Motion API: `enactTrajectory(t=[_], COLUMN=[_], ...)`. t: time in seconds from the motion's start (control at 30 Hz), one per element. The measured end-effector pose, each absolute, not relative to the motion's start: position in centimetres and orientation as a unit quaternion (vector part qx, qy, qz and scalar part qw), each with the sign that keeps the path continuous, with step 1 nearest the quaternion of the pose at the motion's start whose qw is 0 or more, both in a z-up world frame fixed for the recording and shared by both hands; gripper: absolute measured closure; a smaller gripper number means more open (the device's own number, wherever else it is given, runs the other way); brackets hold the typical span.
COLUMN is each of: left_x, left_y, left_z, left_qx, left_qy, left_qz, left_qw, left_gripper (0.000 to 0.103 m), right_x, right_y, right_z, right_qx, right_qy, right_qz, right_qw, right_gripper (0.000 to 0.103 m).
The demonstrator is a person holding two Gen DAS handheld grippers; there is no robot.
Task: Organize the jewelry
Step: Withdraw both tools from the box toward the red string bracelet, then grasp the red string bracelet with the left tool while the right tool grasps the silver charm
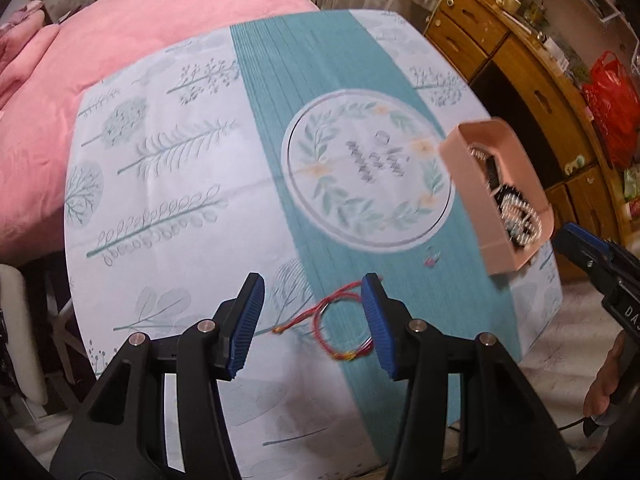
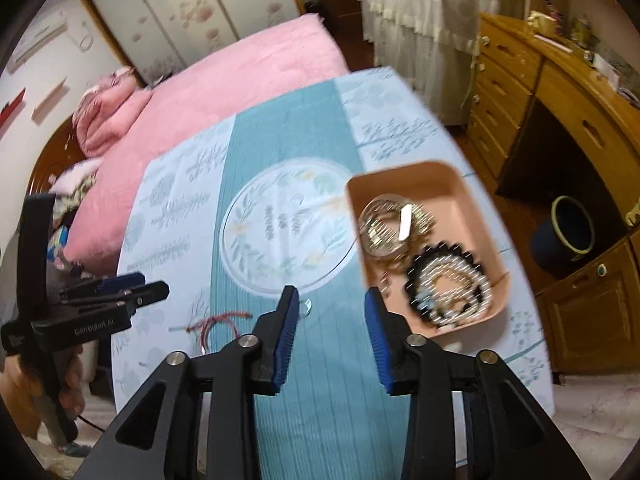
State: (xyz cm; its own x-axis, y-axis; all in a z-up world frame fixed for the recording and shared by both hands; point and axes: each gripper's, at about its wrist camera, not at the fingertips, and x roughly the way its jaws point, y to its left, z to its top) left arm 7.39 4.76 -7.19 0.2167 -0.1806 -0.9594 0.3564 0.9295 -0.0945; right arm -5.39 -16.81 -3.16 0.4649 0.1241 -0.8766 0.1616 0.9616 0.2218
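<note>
A red string bracelet point(image 1: 332, 324) lies on the patterned tablecloth point(image 1: 180, 184) between the tips of my open left gripper point(image 1: 314, 320); it also shows in the right wrist view point(image 2: 218, 324). A pink tray point(image 2: 404, 178) on the cloth's right side holds a silver chain bundle point(image 2: 386, 226) and beaded bracelets point(image 2: 448, 280); the tray point(image 1: 464, 172) appears in the left wrist view too. A small clear ring point(image 2: 307, 307) lies on the teal stripe. My right gripper point(image 2: 332, 332) is open and empty above the teal stripe, left of the tray.
A pink bed point(image 2: 224, 92) lies behind the table. A wooden dresser point(image 2: 568, 128) stands to the right, with a dark bin point(image 2: 566, 232) under it. A red bag point(image 1: 612, 104) sits on the dresser. The table's near edge point(image 2: 360, 448) is below my grippers.
</note>
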Motion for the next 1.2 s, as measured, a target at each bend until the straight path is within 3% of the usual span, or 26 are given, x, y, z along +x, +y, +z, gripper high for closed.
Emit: enactTrajectory(t=[0.23,0.6,1.03,1.1,1.2], left_x=[4.2,3.3,4.4,4.4,4.6], left_y=[5.4,6.3,6.3,6.2,6.1], left_z=[-11.5,-15.4,-16.1,-16.2,-16.2], left_qx=[0.111,0.064,0.017,0.016,0.019], left_qy=[0.631,0.652,0.663,0.661,0.658], left_qz=[-0.198,-0.183,-0.181,-0.181,-0.180], left_qw=[0.742,0.733,0.726,0.728,0.731], left_gripper=[0.056,0.056,0.056,0.056,0.057], right_x=[-6.2,-7.0,-6.2,-6.4,-6.7], right_y=[-11.8,-8.2,-4.7,-3.7,-2.6], right_z=[-7.4,-14.1,-15.8,-15.9,-16.0], right_qx=[0.102,0.091,0.014,-0.022,-0.066], right_qy=[0.550,0.591,0.560,0.549,0.532], right_qz=[0.052,0.093,0.095,0.091,0.087], right_qw=[0.827,0.796,0.823,0.831,0.839], right_gripper=[0.067,0.067,0.062,0.065,0.083])
